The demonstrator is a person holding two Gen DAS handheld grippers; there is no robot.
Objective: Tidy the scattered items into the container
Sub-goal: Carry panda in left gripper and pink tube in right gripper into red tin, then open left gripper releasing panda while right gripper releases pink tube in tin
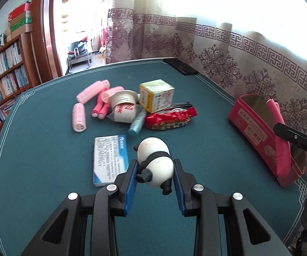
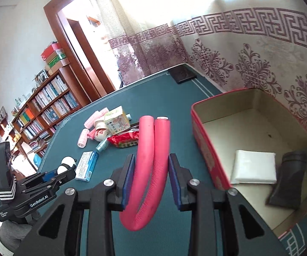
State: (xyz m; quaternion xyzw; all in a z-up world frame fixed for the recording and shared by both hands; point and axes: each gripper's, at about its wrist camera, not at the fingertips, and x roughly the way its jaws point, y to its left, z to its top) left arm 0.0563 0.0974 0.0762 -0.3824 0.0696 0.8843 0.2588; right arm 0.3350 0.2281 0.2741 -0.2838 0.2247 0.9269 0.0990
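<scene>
Green felt table [image 1: 36,149], curtain behind. Left gripper [image 1: 155,170] clamped on panda toy [image 1: 156,164], above table's near edge. Right gripper [image 2: 151,166] pinching folded pink foam tube [image 2: 151,166] beside red tin [image 2: 204,149] at right edge. Rest of clutter piled mid-table: curlers [image 1: 79,117], cup [image 1: 124,108], boxes.

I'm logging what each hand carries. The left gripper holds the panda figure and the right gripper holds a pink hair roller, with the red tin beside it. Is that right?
Not quite. The right gripper holds a folded pink foam rod, not a hair roller; the right wrist view shows it. The left gripper does hold the panda figure, and the red tin stands beside the right gripper.
</scene>
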